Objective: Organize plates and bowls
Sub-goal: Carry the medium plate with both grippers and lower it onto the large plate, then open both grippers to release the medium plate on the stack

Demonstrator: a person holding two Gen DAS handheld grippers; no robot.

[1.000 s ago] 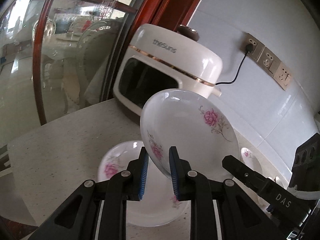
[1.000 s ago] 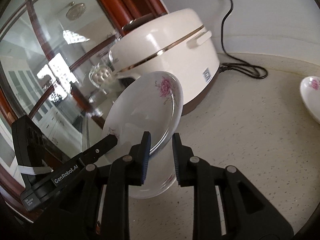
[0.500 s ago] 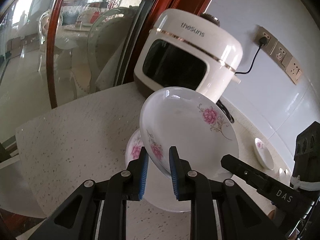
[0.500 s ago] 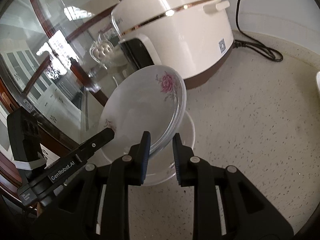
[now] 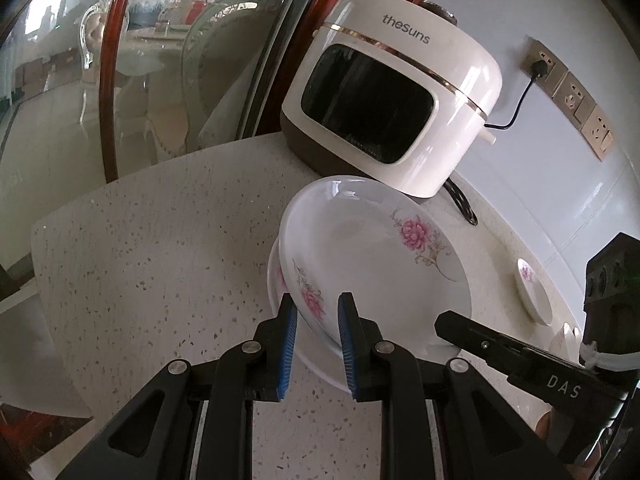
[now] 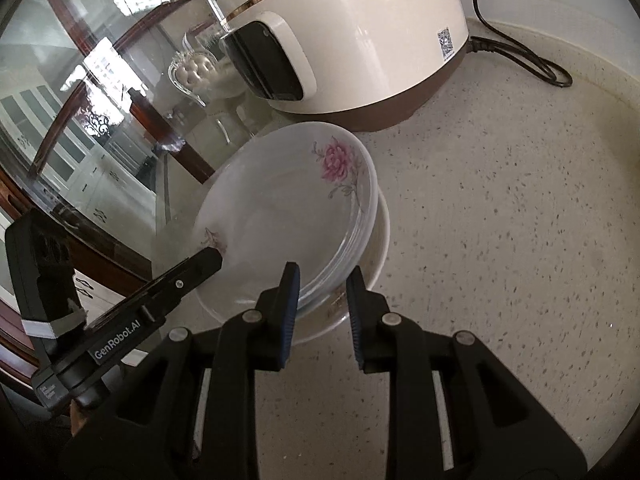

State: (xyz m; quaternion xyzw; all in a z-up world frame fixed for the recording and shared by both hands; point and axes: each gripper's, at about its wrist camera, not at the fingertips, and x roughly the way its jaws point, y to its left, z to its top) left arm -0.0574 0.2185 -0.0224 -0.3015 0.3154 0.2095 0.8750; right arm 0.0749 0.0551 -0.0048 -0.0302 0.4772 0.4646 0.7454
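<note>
Left wrist view: the left gripper, with blue ribbed pads, sits at lower centre, its jaws narrowed onto the near rim of a white ceramic plate with pink flower prints. That plate is tilted, its far edge raised, directly over a second white flowered plate lying on the speckled pale stone counter. Whether the two plates touch cannot be told. The right gripper enters from the lower right and reaches the same plate's edge. A cream rice cooker with a dark window and gold band stands in the upper centre, and a small white flowered dish lies at the right.

Right wrist view: the right gripper's jaws are partly open around the tilted plate's rim, a gap showing at the right pad. The left gripper meets the plate from the left.
</note>
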